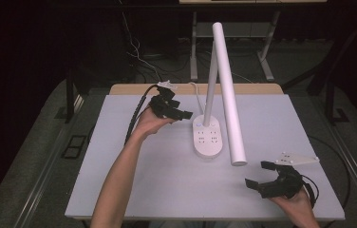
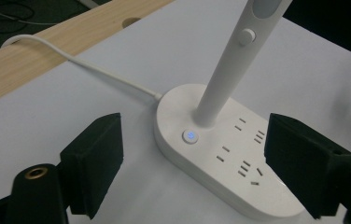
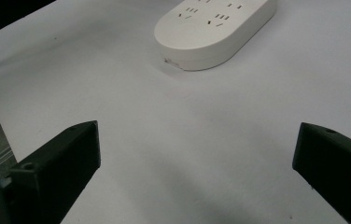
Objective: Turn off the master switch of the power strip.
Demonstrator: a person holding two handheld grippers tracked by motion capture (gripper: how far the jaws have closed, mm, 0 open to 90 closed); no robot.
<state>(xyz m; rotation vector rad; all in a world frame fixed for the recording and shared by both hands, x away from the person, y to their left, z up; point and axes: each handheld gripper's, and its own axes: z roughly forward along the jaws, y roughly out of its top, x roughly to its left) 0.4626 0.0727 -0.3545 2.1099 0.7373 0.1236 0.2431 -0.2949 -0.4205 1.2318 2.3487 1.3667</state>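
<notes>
The left gripper (image 1: 186, 114) is held level at the far left of the table (image 1: 134, 190), its tips just beside the upper end of the desk lamp's base (image 1: 209, 137), and its jaws stand released with nothing pressed between them. In the left gripper view the lit power button (image 2: 190, 136) sits in the gap between the jaws, nearer the left one, at the foot of the lamp's white stem (image 2: 222, 79); the right jaw overlaps the socket end of the base. That framing suggests the gripper is lined up on the button, probably to press it with one jaw tip, which would explain jaws spread wide rather than clenched: nothing here needs gripping. A second round button (image 2: 246, 36) sits higher on the stem, above the jaws, so the aim could instead be there; I cannot tell which. The lamp's long tubular head (image 1: 228, 95) slants down towards the near right, and its white cord (image 2: 85, 65) runs off behind the base across the wooden table edge (image 2: 47, 51). The right gripper (image 1: 262, 175) rests low at the near right corner, jaws also spread and empty, with bare tabletop between them and the rounded near end of the base ahead and slightly left; it seems parked clear of the work.
</notes>
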